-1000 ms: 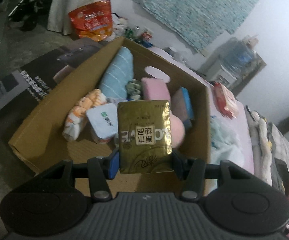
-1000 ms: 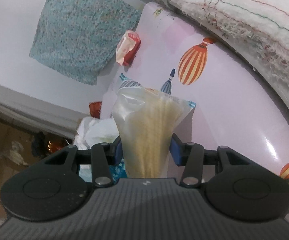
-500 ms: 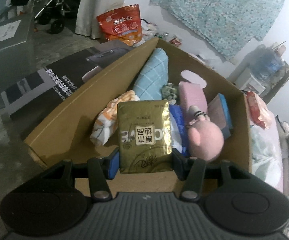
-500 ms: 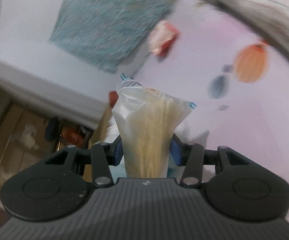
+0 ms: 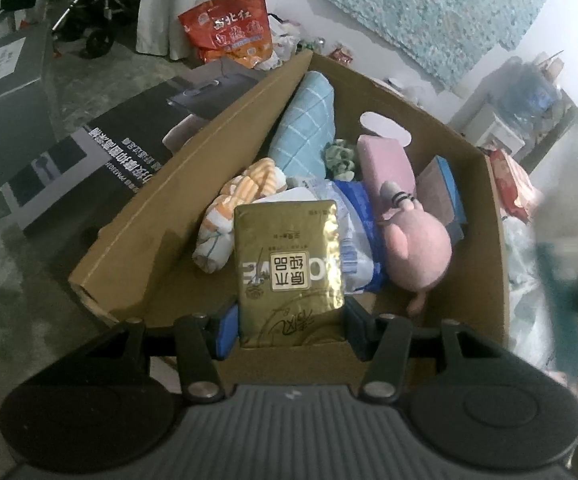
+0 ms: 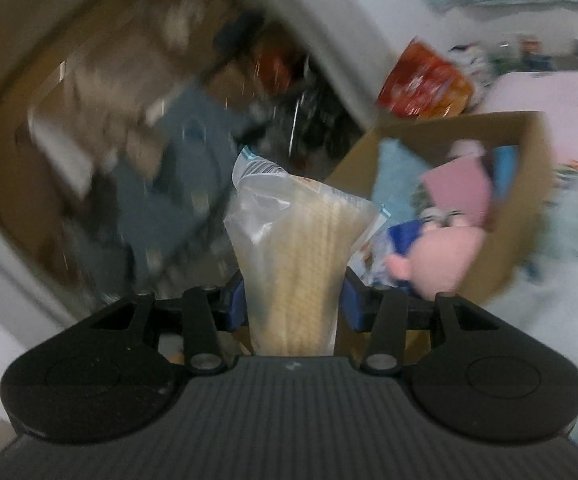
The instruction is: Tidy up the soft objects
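left claw [image 5: 291,318] clamps gold packet [image 5: 289,268] above cardboard box [image 5: 149,216] holding pink plush [image 5: 417,252]. right claw [image 6: 293,306] grips clear noodle bag [image 6: 297,256]; view blurred.

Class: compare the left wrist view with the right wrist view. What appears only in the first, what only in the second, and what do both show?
Only the left wrist view shows the left gripper shut on a gold packet, and the orange-striped cloth bundle. Only the right wrist view, which is blurred, shows the right gripper shut on a clear bag of pale noodles. Both show the cardboard box holding the pink plush toy and the light blue checked roll.
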Demonstrator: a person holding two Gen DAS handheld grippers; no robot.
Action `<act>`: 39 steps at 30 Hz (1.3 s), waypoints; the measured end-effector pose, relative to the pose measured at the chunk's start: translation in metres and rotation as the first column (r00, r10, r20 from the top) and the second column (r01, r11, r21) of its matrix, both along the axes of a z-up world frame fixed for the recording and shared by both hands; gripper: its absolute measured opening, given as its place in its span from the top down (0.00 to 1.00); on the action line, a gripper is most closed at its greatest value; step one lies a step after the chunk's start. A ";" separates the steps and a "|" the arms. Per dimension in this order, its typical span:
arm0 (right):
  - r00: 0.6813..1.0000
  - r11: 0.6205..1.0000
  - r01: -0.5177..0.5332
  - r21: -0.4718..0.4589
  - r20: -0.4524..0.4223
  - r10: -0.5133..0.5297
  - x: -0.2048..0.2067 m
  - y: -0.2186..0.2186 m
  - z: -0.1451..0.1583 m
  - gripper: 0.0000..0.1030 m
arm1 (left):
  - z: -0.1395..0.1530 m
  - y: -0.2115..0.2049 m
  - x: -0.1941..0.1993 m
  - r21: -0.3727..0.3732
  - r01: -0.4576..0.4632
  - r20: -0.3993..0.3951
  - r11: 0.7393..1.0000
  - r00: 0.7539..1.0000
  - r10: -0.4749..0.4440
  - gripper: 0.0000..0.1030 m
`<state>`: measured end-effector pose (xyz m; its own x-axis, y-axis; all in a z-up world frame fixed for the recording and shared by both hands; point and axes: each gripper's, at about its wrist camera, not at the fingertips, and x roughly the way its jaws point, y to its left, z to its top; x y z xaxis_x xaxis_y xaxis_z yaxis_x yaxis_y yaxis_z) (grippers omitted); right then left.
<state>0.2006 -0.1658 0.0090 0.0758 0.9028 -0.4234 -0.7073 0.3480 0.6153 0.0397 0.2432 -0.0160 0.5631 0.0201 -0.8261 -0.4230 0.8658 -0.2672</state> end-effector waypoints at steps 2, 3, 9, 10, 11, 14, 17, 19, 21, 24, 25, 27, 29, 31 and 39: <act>0.996 0.992 -0.065 -0.106 0.048 0.071 -0.004 0.038 -0.003 0.56 | 0.000 0.001 0.000 0.007 0.015 -0.013 1.000 1.000 -0.015 0.47; 0.993 0.982 -0.088 -0.170 0.064 0.100 -0.006 0.051 -0.006 0.56 | -0.001 0.002 0.000 0.003 0.024 -0.022 1.000 0.999 -0.024 0.47; 0.946 0.846 -0.205 -0.492 0.122 0.299 -0.038 0.114 -0.035 0.54 | -0.011 0.002 0.007 0.012 0.081 -0.093 0.997 0.993 -0.079 0.47; 0.937 0.821 -0.208 -0.532 0.132 0.323 -0.042 0.120 -0.039 0.52 | -0.013 0.002 0.009 0.009 0.091 -0.101 0.996 0.991 -0.090 0.47; 0.928 0.797 -0.212 -0.566 0.140 0.346 -0.046 0.124 -0.042 0.49 | -0.014 0.002 0.011 0.012 0.100 -0.107 0.995 0.989 -0.098 0.47; 0.915 0.748 -0.201 -0.632 0.153 0.375 -0.051 0.126 -0.050 0.44 | -0.015 -0.001 0.014 0.014 0.125 -0.118 0.992 0.985 -0.123 0.47; 0.911 0.739 -0.196 -0.645 0.160 0.381 -0.053 0.125 -0.049 0.31 | -0.014 -0.002 0.015 0.010 0.131 -0.116 0.991 0.985 -0.129 0.45; 0.909 0.743 -0.199 -0.639 0.163 0.384 -0.052 0.122 -0.049 0.27 | -0.013 -0.001 0.015 0.010 0.128 -0.110 0.992 0.986 -0.126 0.44; 0.908 0.747 -0.188 -0.638 0.177 0.379 -0.052 0.122 -0.048 0.26 | -0.012 0.000 0.014 0.011 0.124 -0.100 0.992 0.987 -0.123 0.42; 0.916 0.779 -0.170 -0.604 0.195 0.351 -0.049 0.113 -0.043 0.26 | -0.006 0.000 0.008 0.032 0.110 -0.069 0.993 0.992 -0.108 0.35; 0.920 0.795 -0.166 -0.584 0.197 0.338 -0.048 0.109 -0.041 0.25 | -0.002 0.000 0.006 0.041 0.104 -0.053 0.994 0.993 -0.102 0.33; 0.934 0.836 -0.154 -0.527 0.198 0.297 -0.046 0.093 -0.032 0.24 | 0.005 0.002 -0.001 0.063 0.085 -0.012 0.994 0.996 -0.084 0.27; 0.949 0.874 -0.128 -0.470 0.197 0.245 -0.045 0.076 -0.024 0.23 | 0.012 0.005 -0.009 0.077 0.054 0.029 0.996 0.998 -0.056 0.23; 0.963 0.906 -0.101 -0.411 0.190 0.193 -0.044 0.059 -0.019 0.22 | 0.018 0.009 -0.018 0.080 0.019 0.070 0.997 0.997 -0.024 0.20; 0.990 0.969 0.047 -0.244 0.142 -0.013 -0.057 -0.007 -0.025 0.20 | 0.029 0.002 -0.052 0.146 -0.056 0.167 0.988 0.985 0.031 0.08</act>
<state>0.1438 -0.1725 -0.0162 0.1745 0.7682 -0.6159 -0.7661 0.4988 0.4052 -0.0122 0.2453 0.0129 0.6865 0.1637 -0.7084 -0.4222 0.8830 -0.2051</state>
